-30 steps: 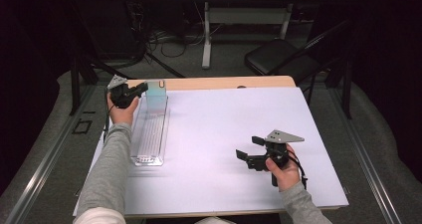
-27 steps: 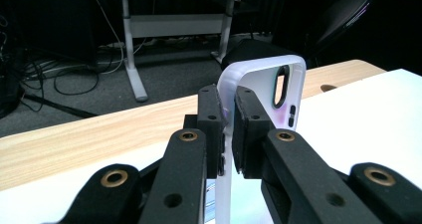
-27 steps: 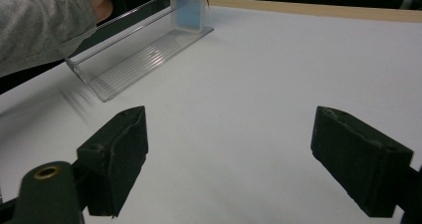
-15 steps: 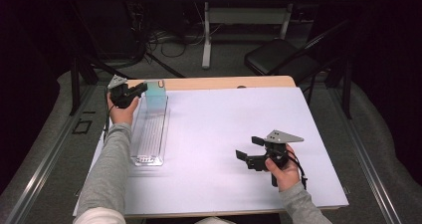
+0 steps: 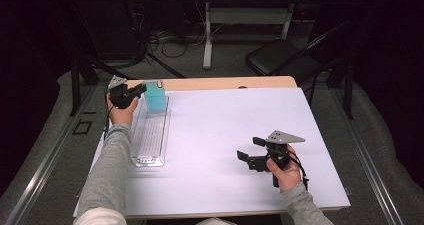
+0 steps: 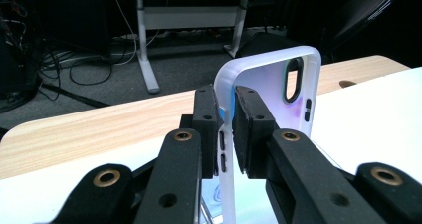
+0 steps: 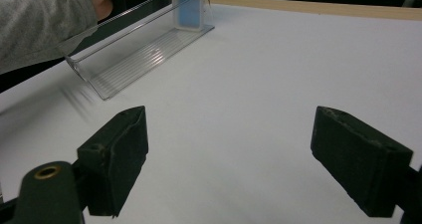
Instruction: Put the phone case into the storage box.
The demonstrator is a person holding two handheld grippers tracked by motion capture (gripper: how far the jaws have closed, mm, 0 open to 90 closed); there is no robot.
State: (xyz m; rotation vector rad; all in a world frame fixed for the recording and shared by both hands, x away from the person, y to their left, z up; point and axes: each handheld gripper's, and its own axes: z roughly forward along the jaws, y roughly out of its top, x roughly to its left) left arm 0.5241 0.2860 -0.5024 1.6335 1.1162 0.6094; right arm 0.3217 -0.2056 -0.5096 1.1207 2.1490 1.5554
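Landmark for all positions: clear rack (image 5: pixel 150 135), a long transparent tray lying lengthwise on the white counter (image 5: pixel 225 150), near its left edge

Nearest the person: right gripper (image 5: pixel 251 154), held in the right hand (image 5: pixel 285 171), well to the right of the clear rack and nearer the counter's front edge. Jaws stand wide apart, nothing between them; in the right gripper view the two black pads (image 7: pixel 117 159) frame bare white counter surface, with the clear rack (image 7: pixel 144 45) lying beyond them toward upper left

Left forearm in a grey sleeve (image 5: pixel 107 170) runs alongside the clear rack on its left side

Far end of the clear rack: a phone case (image 5: pixel 156 96), light blue seen from above, stands upright in the rack's last slots. In the left gripper view the phone case (image 6: pixel 298 109) shows a white rim, a pale inner face and an oval camera cutout near the top

Left gripper (image 5: pixel 140 89), in the left hand (image 5: pixel 121 110), sits at the far-left corner of the clear rack. Its jaws are clamped on the side edge of the phone case; the pads (image 6: pixel 206 124) press the white rim from both sides

Beyond the clear rack: strip of bare wood along the counter's far edge (image 5: pixel 230 82), then a black chair (image 5: pixel 280 57) on the floor
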